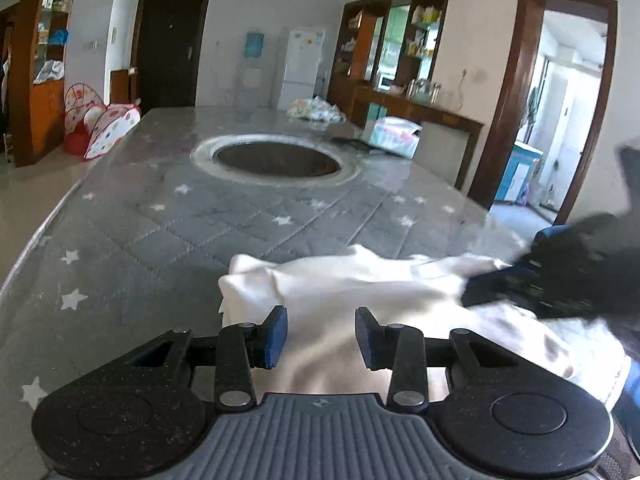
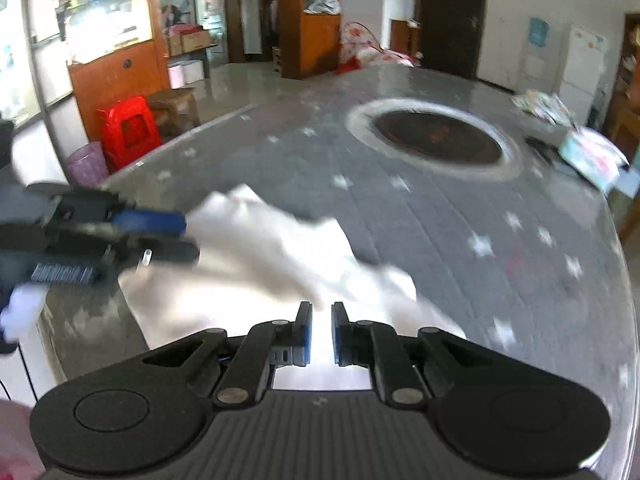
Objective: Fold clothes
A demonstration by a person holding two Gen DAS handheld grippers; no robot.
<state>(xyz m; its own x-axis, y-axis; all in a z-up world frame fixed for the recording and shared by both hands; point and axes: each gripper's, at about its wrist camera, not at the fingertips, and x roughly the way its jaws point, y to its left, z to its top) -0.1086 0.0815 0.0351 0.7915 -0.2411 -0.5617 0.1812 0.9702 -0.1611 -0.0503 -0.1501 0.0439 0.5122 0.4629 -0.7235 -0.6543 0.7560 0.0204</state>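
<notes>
Crumpled white cloth garment (image 1: 352, 280) at near edge of grey star-quilted bench (image 1: 168, 216); left gripper (image 1: 321, 334) jaws wide, prob. repositioning, right gripper (image 2: 321, 334) jaws narrow w/ cloth between, grip unclear.

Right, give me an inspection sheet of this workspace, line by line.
Surface: grey starred cover with a round hole.
Job's things: crumpled white garment at the near edge.
Clutter: packets and a bundle at the far end.
Grippers: left claw open over the garment; right claw narrowly parted, grip unclear.
Cables: nothing seen.
Surroundings: shelves, fridge, red stool.
</notes>
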